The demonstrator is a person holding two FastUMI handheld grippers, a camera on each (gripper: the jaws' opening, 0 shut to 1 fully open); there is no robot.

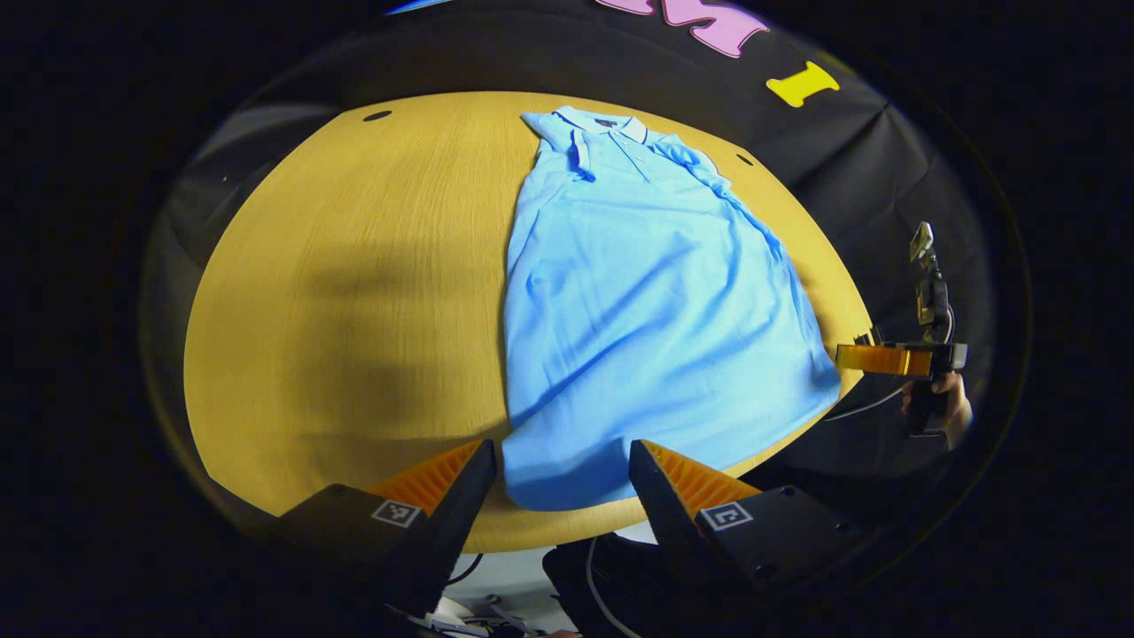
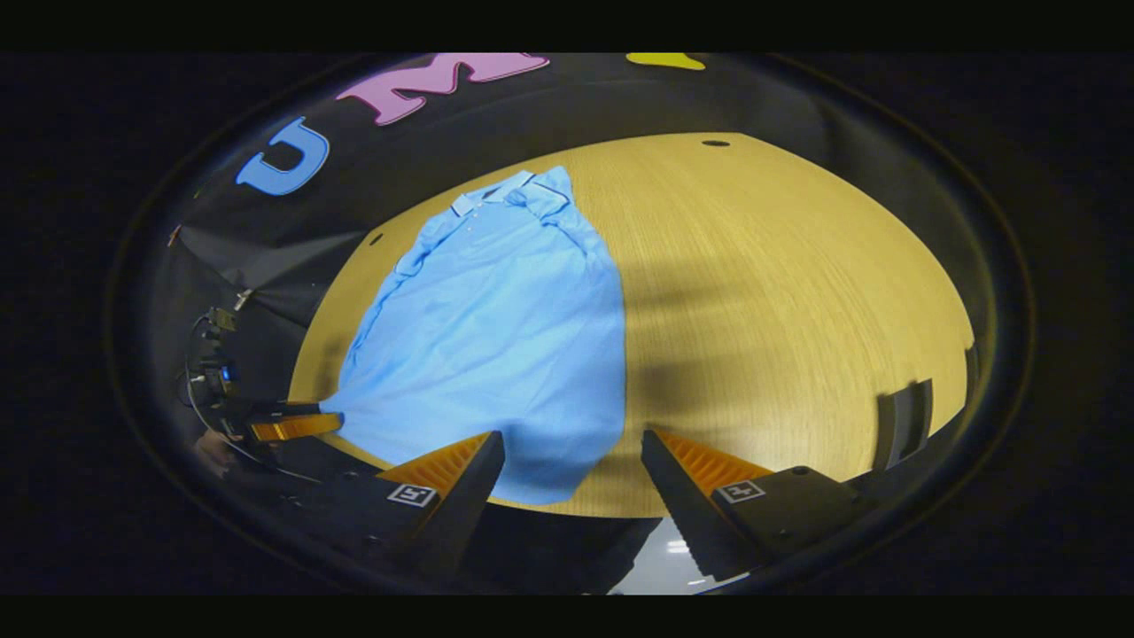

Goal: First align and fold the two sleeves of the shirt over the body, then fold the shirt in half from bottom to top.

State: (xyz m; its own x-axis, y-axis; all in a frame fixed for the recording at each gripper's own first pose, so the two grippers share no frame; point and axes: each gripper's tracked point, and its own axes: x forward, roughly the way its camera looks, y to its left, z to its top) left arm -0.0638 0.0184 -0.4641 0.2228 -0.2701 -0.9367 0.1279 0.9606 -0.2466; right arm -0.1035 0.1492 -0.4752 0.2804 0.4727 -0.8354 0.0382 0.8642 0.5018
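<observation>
A light blue shirt point(image 1: 656, 310) is seen spread flat on a round wooden table point(image 1: 354, 292), collar toward the far edge and hem at the near edge. Both sleeves appear already folded in over the body, so the first part of the task is judged done; the bottom-to-top fold is not yet made. In the left gripper view, the left gripper point(image 1: 563, 474) is held with its fingers spread apart, gripping nothing, poised over one bottom corner of the hem. In the right gripper view, the right gripper point(image 2: 571, 465) is likewise held apart and empty, near the opposite bottom corner. The hem corners are judged to need grasping next.
</observation>
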